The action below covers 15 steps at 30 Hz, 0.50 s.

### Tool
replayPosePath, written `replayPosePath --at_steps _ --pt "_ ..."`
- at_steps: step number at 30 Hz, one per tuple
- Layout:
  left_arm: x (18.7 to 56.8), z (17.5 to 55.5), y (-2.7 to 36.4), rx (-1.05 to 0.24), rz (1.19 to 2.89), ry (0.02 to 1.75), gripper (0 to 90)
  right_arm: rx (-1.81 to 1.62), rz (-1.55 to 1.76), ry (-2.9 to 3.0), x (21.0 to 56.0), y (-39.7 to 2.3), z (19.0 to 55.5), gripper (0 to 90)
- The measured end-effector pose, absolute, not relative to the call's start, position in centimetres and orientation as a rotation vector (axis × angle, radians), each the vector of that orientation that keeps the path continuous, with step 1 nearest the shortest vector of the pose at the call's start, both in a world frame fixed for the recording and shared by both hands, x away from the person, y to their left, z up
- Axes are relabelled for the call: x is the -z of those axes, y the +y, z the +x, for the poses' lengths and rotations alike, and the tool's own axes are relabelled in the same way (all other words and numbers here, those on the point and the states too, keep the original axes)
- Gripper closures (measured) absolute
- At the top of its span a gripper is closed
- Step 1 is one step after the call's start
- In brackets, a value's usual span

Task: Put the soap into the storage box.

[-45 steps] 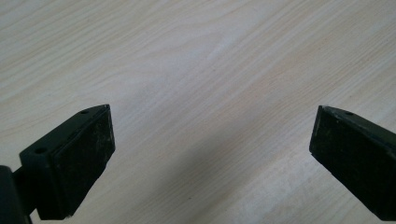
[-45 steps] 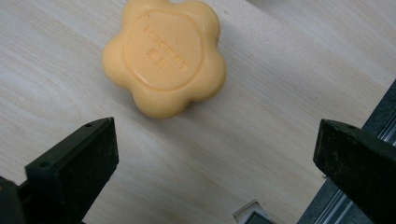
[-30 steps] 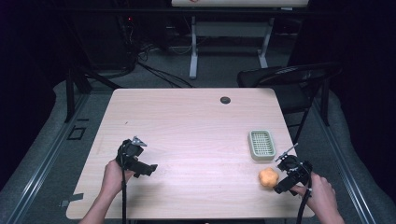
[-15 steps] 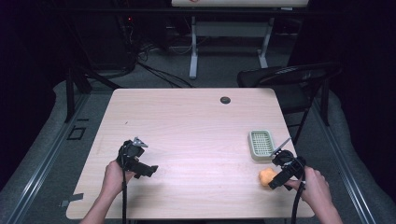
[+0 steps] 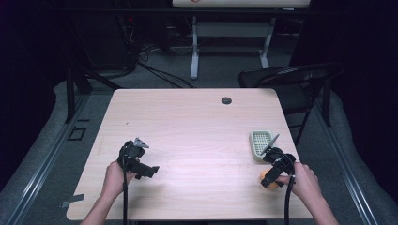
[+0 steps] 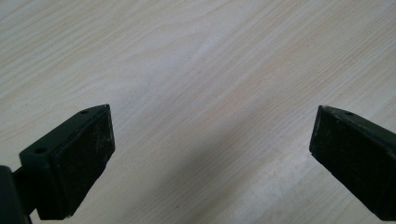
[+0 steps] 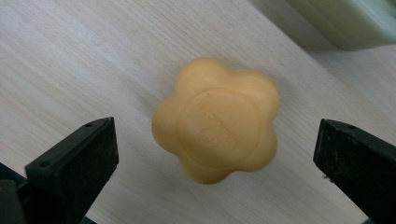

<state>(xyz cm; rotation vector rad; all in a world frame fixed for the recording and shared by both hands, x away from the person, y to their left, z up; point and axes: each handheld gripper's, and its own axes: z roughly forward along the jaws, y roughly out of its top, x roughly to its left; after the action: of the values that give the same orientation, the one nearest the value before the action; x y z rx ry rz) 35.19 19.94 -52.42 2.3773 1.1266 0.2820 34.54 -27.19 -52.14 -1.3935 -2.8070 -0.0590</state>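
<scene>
An orange flower-shaped soap (image 7: 216, 119) lies flat on the wooden table (image 5: 197, 131), a round stamp on its top face. My right gripper (image 7: 215, 158) hovers over it, open, one jaw on each side and neither touching. From above, the soap (image 5: 264, 178) peeks out under the right gripper (image 5: 273, 172) near the table's front right. A pale green soap dish (image 5: 260, 143) with a gridded floor sits just behind it. My left gripper (image 5: 146, 169) is open above bare wood at the front left, its pads (image 6: 88, 149) wide apart with nothing between them.
A small dark round grommet (image 5: 226, 100) sits near the table's far edge. A black folding chair (image 5: 291, 77) stands off the back right corner. White desk legs (image 5: 195, 44) and cables are on the floor beyond. The soap dish corner (image 7: 345, 23) lies close to the soap.
My right gripper has moved left and forward over the orange soap, which it now largely covers from above. The left gripper has stayed where it was.
</scene>
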Motion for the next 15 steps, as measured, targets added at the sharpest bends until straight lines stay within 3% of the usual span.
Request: replayPosePath --at_steps 15 --pt "52.4 35.2 19.6 -0.278 2.389 1.111 0.2 0.060 -1.453 -2.788 53.2 -27.5 34.7 0.0"
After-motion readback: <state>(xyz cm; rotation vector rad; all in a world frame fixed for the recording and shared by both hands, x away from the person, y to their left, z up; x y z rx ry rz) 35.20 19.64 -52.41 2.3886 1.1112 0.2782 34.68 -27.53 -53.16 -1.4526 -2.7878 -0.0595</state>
